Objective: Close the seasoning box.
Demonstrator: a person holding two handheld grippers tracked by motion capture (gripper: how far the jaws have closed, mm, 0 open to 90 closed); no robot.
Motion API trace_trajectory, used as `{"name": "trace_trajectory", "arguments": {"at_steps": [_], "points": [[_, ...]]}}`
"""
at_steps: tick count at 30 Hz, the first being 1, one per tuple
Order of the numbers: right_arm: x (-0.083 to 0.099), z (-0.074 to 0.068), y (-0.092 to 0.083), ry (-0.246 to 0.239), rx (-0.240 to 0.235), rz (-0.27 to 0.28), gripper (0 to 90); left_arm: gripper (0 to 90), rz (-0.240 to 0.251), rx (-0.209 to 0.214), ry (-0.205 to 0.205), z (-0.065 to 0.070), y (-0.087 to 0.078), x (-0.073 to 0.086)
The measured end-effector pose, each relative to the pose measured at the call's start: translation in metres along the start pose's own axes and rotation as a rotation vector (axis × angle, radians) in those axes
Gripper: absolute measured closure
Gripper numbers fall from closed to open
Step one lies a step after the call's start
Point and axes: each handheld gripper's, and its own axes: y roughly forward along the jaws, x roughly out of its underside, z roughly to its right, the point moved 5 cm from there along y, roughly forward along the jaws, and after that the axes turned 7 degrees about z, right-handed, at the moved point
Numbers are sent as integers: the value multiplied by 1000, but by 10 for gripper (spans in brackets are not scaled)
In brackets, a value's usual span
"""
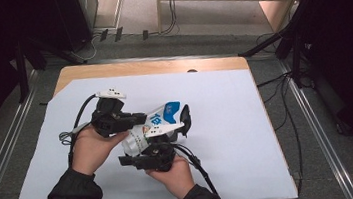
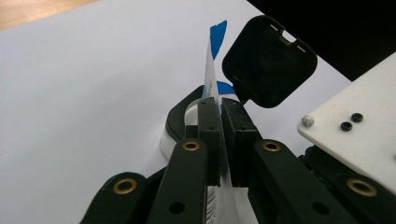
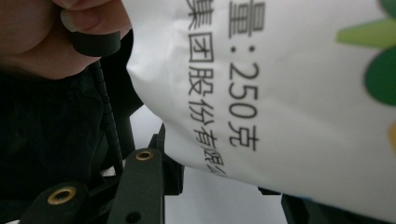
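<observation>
A person sits at a surface (image 1: 227,124) covered by a white sheet, holding a claw in each hand. Between the two claws, near the middle of the surface, is a white pouch (image 1: 152,125) with blue and green print and a black flip cap (image 1: 185,117) standing open.

The left claw (image 1: 134,119), held in the left hand (image 1: 89,149), has its jaws pressed together on a thin flat edge of the pouch; in the left gripper view that edge (image 2: 212,79) rises between the closed jaws, with the open cap (image 2: 268,60) just beyond.

The right claw (image 1: 145,153), held in the right hand (image 1: 176,177), reaches under the pouch. In the right gripper view the printed pouch wall (image 3: 280,107) lies between its spread jaws; whether they grip it cannot be told.
</observation>
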Motion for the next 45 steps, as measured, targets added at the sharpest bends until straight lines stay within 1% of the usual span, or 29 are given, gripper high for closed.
{"name": "trace_trajectory", "arguments": {"at_steps": [5,6,9,12,14,15,19,22,27,32,34,38,45], "points": [[0,0,0,5,1,-5,641,878,-4,-5,7,1,1,0],[0,1,0,4,2,-7,640,878,0,-13,9,1,1,0],[0,1,-1,-9,3,-7,636,878,1,-11,9,1,2,0],[0,0,0,-17,-3,-5,590,878,-1,-10,10,1,2,0],[0,0,0,-19,1,-6,598,878,5,-15,15,1,2,-1],[0,0,0,-18,2,-4,623,878,3,-16,17,1,1,-1],[-1,0,-1,7,-5,-8,661,878,5,-13,14,1,1,-2],[1,-1,0,2,-6,-14,700,878,5,-10,15,2,1,-2],[0,-1,-1,-1,-3,-12,701,878,-4,-10,17,2,2,-2],[-1,-2,-2,-1,-6,-7,701,877,8,-16,12,1,3,-3],[-2,-3,-3,2,-10,-1,700,877,12,-9,10,1,2,-4],[-4,-3,-3,0,-8,2,699,877,10,-10,18,2,2,-4],[-3,-3,-3,-1,-8,1,697,877,4,-10,17,2,2,-3]]}}
